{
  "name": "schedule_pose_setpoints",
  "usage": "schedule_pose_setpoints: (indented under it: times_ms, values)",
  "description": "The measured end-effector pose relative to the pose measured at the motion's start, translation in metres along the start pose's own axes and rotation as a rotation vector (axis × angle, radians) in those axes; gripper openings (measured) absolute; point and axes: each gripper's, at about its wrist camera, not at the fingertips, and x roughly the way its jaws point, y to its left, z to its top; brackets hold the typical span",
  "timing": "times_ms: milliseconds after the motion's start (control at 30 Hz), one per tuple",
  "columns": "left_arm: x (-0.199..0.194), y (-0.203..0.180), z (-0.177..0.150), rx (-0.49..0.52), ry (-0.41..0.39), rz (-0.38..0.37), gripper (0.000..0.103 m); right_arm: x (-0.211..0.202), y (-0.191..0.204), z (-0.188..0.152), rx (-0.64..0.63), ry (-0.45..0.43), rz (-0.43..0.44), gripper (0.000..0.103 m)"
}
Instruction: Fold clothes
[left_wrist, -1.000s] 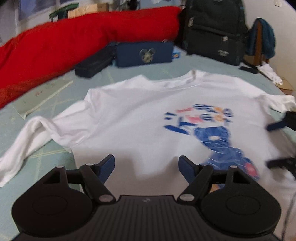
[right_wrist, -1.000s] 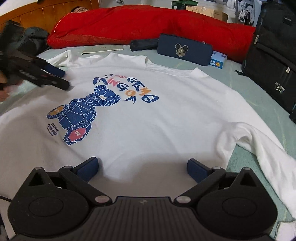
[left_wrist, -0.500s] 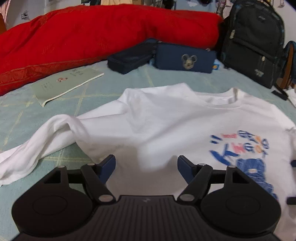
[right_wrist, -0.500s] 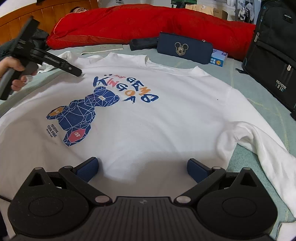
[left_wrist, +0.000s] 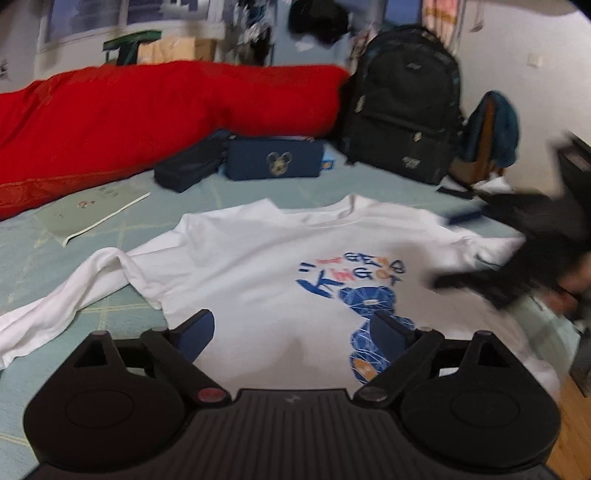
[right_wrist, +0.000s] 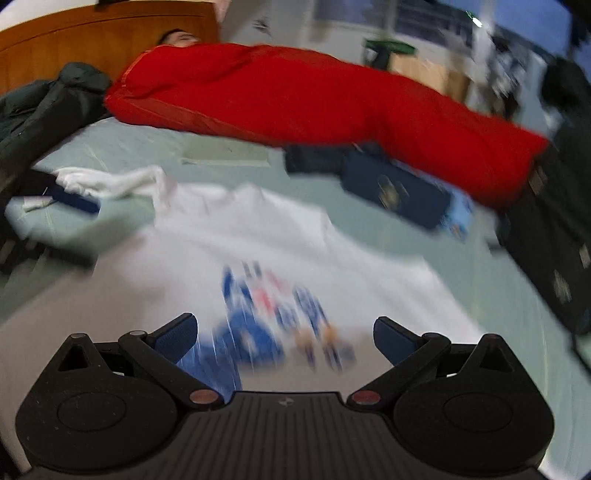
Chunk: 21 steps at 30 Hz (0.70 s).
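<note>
The white shirt (left_wrist: 258, 266) lies spread flat, print side up, on the pale green bed (left_wrist: 33, 254), directly ahead of and beneath both pairs of fingers. The left gripper (left_wrist: 293, 328) has its fingers spread wide with nothing between them, hovering over the shirt's lower part; the blue bear print (left_wrist: 369, 306) sits just ahead of its right finger, and one long sleeve (left_wrist: 74, 291) trails off beyond its left finger. The right gripper (right_wrist: 284, 332) is likewise spread wide and empty above the print (this view is heavily blurred). Well ahead of the fingers lie a navy pouch (left_wrist: 275, 162), a red quilt (left_wrist: 147, 110) and a black backpack (left_wrist: 402, 107).
</note>
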Motion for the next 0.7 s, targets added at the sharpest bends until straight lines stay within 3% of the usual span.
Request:
schedule_pose_setpoints:
  times_ms: [200, 367, 433, 700]
  values:
    - [0.001, 0.009, -0.013, 0.018, -0.013, 0.017, 0.095, 0.096, 0.029, 0.066, -0.055, 0.046, 0.038, 0.103]
    - [0.006, 0.018, -0.027, 0.044, -0.007, 0.074, 0.095, 0.168, 0.042, 0.082, -0.074, 0.173, -0.063, 0.101]
    - [0.006, 0.020, -0.028, 0.046, -0.007, 0.088, 0.095, 0.190, 0.039, 0.085, -0.036, 0.195, -0.043, 0.100]
    - [-0.001, 0.019, -0.029, 0.043, -0.037, 0.057, 0.095, 0.266, 0.035, 0.124, 0.112, 0.135, -0.029, 0.103]
